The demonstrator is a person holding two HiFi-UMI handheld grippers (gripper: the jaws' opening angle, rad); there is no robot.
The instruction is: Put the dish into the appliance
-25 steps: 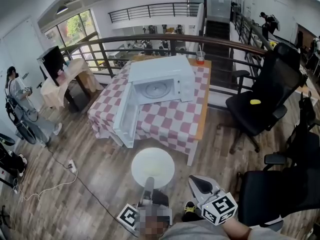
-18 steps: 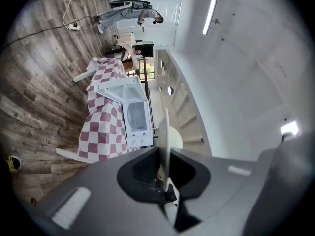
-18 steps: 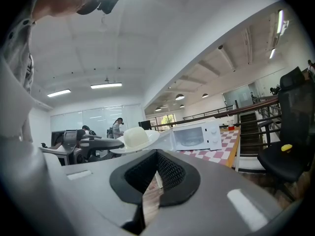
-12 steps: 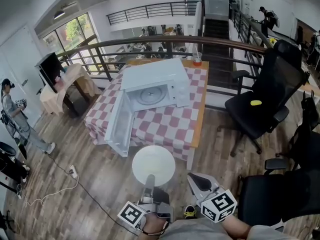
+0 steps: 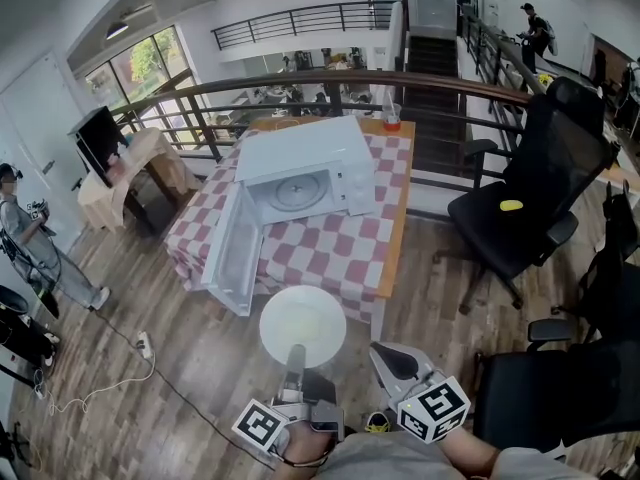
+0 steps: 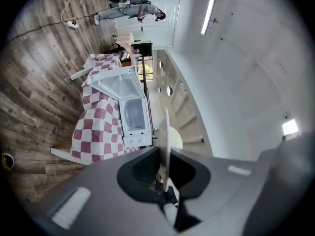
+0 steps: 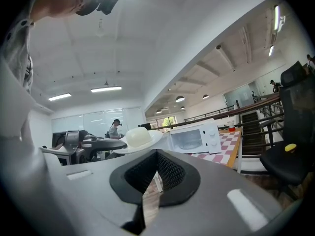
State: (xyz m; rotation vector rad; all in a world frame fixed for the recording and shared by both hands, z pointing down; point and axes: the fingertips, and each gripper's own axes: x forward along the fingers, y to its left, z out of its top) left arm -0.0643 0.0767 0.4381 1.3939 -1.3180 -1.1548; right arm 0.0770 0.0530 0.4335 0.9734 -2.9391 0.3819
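Head view, left tongs (image 5: 295,356) level, clamping dish (image 5: 303,325)

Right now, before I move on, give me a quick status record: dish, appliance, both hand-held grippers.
dish: white plate, carried by its rim, in front of the table, not yet inside
left hand-held gripper: shut on the plate
right hand-held gripper: shut, empty
appliance: white microwave on checkered table
door: swung fully open
cavity: only the turntable visible
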